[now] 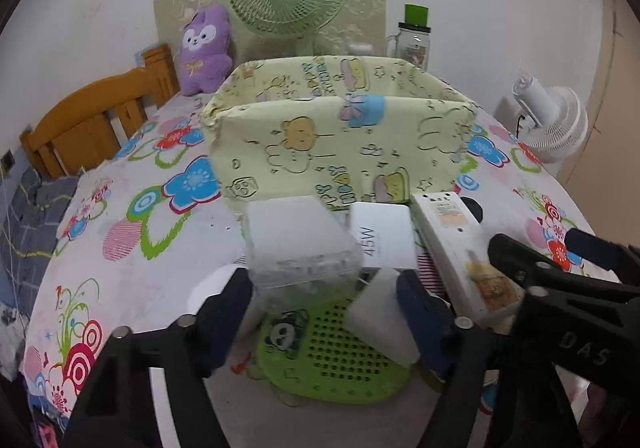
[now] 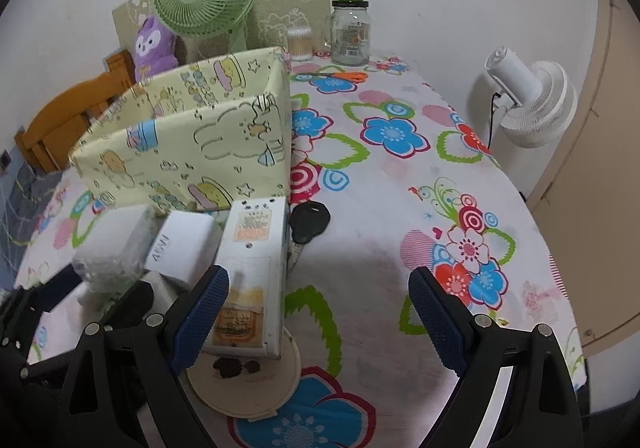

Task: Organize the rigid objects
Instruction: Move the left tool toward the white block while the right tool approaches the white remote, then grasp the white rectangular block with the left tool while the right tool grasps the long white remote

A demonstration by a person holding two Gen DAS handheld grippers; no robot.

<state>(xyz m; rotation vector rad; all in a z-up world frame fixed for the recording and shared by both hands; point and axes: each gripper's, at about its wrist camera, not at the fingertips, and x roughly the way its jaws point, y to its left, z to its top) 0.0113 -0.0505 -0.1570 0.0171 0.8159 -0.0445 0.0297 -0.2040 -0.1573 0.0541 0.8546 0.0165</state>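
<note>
clutter is being gathered at the near foot of a yellow cartoon-print box (image 1: 340,135), which is standing open-topped toward the far edge of the table (image 2: 400,248) under a floral cloth. a clear plastic case (image 1: 300,240) is being framed between the blue pads of the left gripper (image 1: 320,312); whether the pads are pressing on it cannot be told. a white 45w charger (image 1: 384,236) is lying just beside the case, and a white power strip (image 2: 252,272) is lying just beside the charger, its near end resting on a round cream coaster (image 2: 248,384). a green perforated mat (image 1: 332,352) is lying under the left gripper. the right gripper (image 2: 320,316) is being held wide open with nothing gripped, its left pad just beside the strip. a black key fob (image 2: 310,221) is lying beside the strip's far end.
</note>
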